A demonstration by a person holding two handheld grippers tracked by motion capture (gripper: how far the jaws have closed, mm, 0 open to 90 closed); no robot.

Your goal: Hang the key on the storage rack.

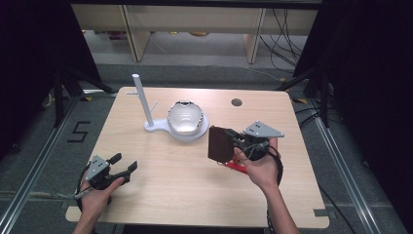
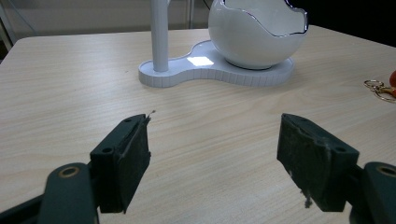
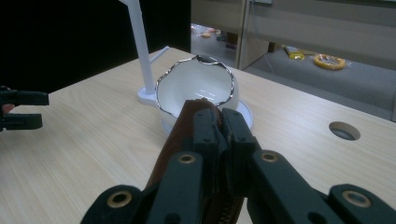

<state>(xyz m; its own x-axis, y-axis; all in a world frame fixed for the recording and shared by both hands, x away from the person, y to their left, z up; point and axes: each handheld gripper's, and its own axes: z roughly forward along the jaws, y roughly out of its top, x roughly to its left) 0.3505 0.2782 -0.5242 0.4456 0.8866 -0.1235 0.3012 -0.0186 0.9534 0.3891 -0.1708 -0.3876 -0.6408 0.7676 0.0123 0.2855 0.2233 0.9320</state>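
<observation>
My right gripper (image 1: 234, 141) (image 3: 219, 128) is shut on a brown leather pouch (image 1: 219, 144) (image 3: 173, 140) and holds it above the table, right of centre. The pouch hangs on edge, just short of a white egg-shaped bowl (image 1: 185, 117) (image 3: 196, 86) (image 2: 254, 32) with a wavy silver rim. The bowl sits on a white base (image 1: 155, 127) (image 2: 187, 74) that also carries an upright white pole (image 1: 141, 97) (image 2: 159, 32) (image 3: 140, 42). My left gripper (image 1: 125, 165) (image 2: 215, 154) rests near the front left of the table, jaws open, nothing between them.
A red item (image 1: 237, 166) lies on the table under my right hand, and a gold key ring (image 2: 380, 88) lies at the right edge of the left gripper view. A round cable hole (image 1: 236, 102) (image 3: 344, 130) sits near the table's far right. Shelving stands beyond the table.
</observation>
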